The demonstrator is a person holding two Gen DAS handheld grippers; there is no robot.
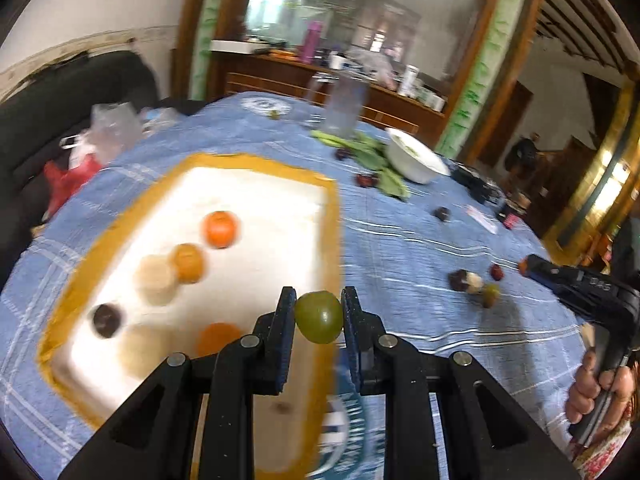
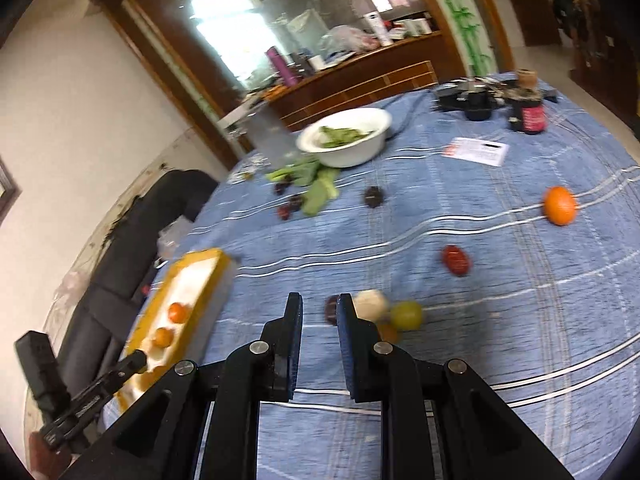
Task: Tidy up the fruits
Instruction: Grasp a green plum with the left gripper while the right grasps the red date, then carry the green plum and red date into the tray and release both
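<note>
Left wrist: my left gripper [image 1: 319, 316] pinched green fruit [image 1: 319, 317] over right rim of yellow-edged tray [image 1: 332, 240]; fruit nearly round, long axis unclear. Blue striped tablecloth [image 1: 400, 248] beneath.

Right wrist: my right gripper [image 2: 319, 312] fingers parted, holding nothing, well right of tray [image 2: 208, 276]; white bowl [image 2: 344, 136] beyond, wooden sideboard [image 2: 360, 76] behind.

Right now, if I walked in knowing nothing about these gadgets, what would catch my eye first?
Probably the green fruit pinched in the jaws of the left gripper, just at the tray's right rim. Next, the yellow-rimmed white tray holding orange, pale and dark fruits on the blue tablecloth. Then the white bowl of greens farther back, and a lone orange far right.
</note>
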